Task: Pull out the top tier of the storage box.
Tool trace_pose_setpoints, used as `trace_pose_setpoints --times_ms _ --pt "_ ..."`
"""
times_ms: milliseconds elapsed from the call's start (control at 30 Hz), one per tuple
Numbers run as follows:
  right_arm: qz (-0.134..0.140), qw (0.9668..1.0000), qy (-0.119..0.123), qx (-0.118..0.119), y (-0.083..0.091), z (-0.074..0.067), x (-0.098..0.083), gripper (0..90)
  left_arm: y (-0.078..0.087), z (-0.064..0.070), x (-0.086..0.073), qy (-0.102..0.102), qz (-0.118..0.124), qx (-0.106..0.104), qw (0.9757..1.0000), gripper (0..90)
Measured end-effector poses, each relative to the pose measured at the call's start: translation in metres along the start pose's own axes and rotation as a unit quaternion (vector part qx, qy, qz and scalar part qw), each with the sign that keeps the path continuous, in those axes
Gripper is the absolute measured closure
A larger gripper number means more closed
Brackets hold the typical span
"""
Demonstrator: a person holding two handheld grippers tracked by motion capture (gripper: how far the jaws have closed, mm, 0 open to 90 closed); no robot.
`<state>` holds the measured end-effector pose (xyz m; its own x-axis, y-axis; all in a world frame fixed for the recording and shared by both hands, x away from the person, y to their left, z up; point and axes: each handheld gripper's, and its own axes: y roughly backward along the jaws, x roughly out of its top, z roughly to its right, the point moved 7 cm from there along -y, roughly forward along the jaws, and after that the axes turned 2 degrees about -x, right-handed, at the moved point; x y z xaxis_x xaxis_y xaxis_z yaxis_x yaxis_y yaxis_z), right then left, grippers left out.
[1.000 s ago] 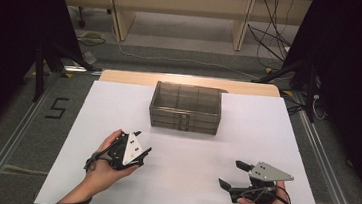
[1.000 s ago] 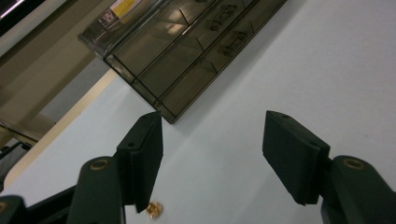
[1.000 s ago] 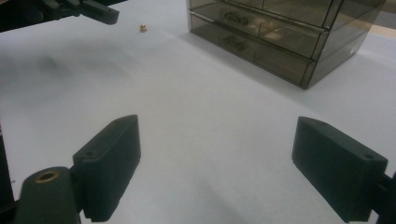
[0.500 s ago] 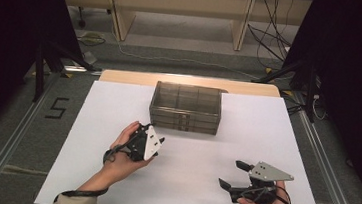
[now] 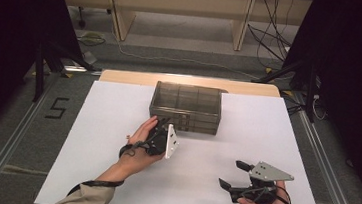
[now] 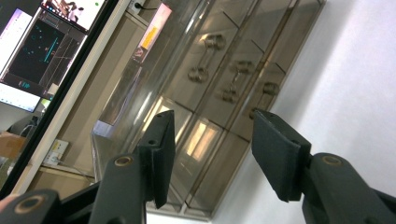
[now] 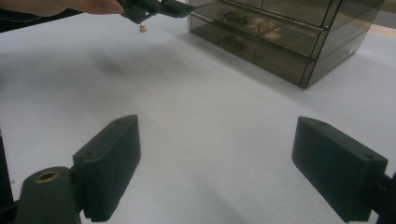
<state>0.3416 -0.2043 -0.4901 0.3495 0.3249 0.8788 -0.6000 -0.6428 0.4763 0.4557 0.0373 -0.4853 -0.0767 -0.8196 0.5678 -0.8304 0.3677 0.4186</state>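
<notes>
A smoky transparent drawer cabinet stands at the back middle of the white table top. It has several small drawers with handles facing me. My left gripper is rolled on its side, and its tips are close in front of the cabinet's lower left drawers. In the left gripper view the gripper is open and empty, with the drawer fronts just ahead. My right gripper sits low at the front right, wide open and empty, far from the cabinet.
A tiny tan object lies on the table beside the left hand, seen as a small dot in the high view. A monitor shows off the table. Metal rails flank the table.
My left gripper has moved forward and to the right, up to the cabinet's front, and has rolled onto its side. The right gripper has stayed put.
</notes>
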Motion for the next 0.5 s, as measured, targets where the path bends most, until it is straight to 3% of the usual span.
trace_pose_setpoints --times_ms 500 --pt "0.0 1.0 0.0 0.002 0.0 0.0 0.0 16.1 -0.019 0.003 0.014 -0.048 -0.002 0.029 0.9984 51.8"
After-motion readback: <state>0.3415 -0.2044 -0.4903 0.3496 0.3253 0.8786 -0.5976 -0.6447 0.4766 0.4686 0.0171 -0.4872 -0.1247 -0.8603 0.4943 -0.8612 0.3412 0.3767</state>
